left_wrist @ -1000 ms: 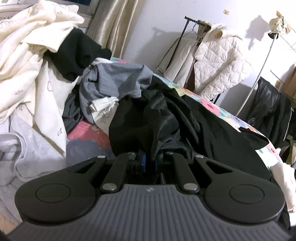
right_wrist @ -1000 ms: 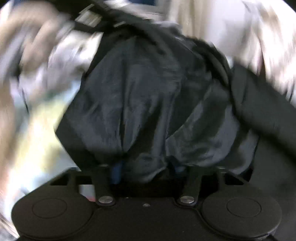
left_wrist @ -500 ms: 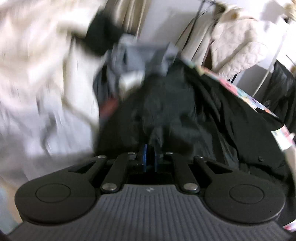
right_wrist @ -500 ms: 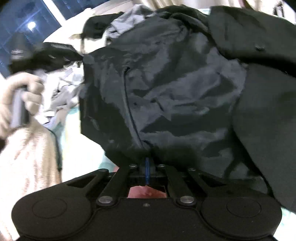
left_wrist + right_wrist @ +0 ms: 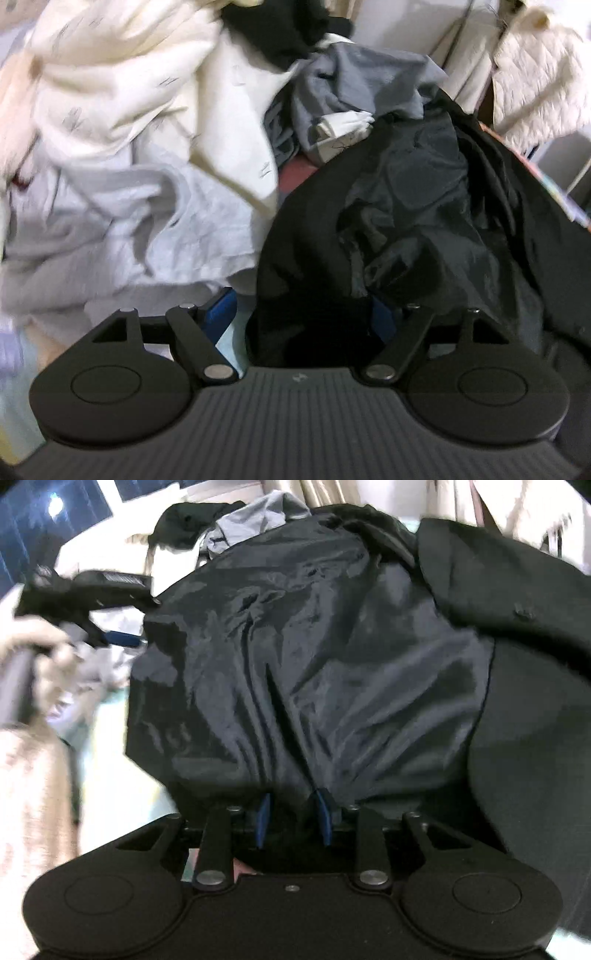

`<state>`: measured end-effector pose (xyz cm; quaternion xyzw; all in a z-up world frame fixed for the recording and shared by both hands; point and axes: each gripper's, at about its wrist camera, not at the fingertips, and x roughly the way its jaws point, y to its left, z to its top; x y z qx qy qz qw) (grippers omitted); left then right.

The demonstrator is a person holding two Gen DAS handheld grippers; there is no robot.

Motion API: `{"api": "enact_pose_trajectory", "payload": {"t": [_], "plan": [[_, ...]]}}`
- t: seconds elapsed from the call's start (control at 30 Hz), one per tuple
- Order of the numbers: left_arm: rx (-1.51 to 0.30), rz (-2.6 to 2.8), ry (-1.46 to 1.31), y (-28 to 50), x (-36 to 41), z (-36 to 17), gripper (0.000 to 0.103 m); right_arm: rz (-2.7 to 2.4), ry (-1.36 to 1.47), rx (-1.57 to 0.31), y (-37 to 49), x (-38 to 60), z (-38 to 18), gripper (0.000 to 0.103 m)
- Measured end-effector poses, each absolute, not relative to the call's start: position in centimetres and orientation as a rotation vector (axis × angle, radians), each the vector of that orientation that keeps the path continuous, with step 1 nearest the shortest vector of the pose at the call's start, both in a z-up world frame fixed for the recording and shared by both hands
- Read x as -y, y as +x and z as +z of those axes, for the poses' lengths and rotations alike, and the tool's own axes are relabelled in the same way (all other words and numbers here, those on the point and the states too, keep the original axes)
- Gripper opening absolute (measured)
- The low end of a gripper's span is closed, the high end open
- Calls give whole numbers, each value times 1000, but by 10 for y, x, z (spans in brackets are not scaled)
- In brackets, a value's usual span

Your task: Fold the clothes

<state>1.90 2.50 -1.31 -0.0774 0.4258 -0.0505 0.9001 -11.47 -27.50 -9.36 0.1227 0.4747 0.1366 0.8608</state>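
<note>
Two handheld grippers work at a black jacket (image 5: pixel 424 206) spread over a heap of laundry. In the left wrist view the left gripper (image 5: pixel 303 314) has its blue-padded fingers (image 5: pixel 218 314) spread wide, and the jacket's hem sags into the gap between them; whether any cloth touches the pads is hard to judge, since the right pad is mostly hidden under fabric. The jacket fills the centre and right of that frame. To its left lies a pale grey garment (image 5: pixel 110 236), with a cream printed sheet (image 5: pixel 129 81) piled above it in the upper left and a grey shirt (image 5: pixel 362 77) at top centre. A white quilted coat (image 5: pixel 535 74) hangs in the upper right corner.

In the right wrist view the right gripper (image 5: pixel 293 819) has its fingers (image 5: pixel 263 819) partly apart, with a bunched fold of the jacket's shiny lining between them. A person's hand (image 5: pixel 40 650), blurred, holds the other gripper at the left edge.
</note>
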Motion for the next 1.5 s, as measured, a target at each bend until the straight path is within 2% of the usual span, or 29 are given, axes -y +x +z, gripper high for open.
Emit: {"api": "enact_pose_trajectory", "payload": {"t": [0.1,0.17,0.23,0.3,0.47,0.53,0.6,0.7,0.77,0.9,0.97,1.03,1.17,1.2,1.23,1.5], "plan": [[-868,-139,-56,24,0,-20,73,289,275,-999,-114,281,-90,32],[-859,-137,15,27,15,-27,59,290,282,-996,-116,282,-93,32],[-860,-171,82,29,30,-33,6,289,265,-994,-116,278,-94,32],[-775,-216,136,22,40,-21,3,287,246,-990,-120,272,-96,32],[-369,-474,304,-51,94,63,3,285,199,-976,-130,263,-97,32],[-363,-633,340,-76,129,71,3,290,166,-974,-131,259,-97,32],[-428,-770,373,-92,164,61,4,299,146,-972,-132,258,-96,33],[-558,-840,408,-95,193,18,5,316,163,-968,-136,263,-96,34],[-659,-848,389,-84,193,-5,6,324,200,-970,-140,269,-97,33],[-762,-884,195,-66,160,2,10,323,243,-986,-138,274,-97,34],[-739,-889,142,-71,142,17,23,326,226,-984,-136,271,-97,36],[-692,-887,100,-80,125,32,55,332,211,-981,-137,269,-97,38],[-594,-839,3,-83,83,58,72,338,210,-980,-138,271,-96,38],[-594,-813,-7,-76,79,59,79,339,218,-981,-138,272,-96,38],[-612,-766,-2,-70,74,56,82,340,224,-982,-138,274,-96,38],[-837,-601,34,-41,72,13,82,338,204,-981,-132,270,-98,38]]}}
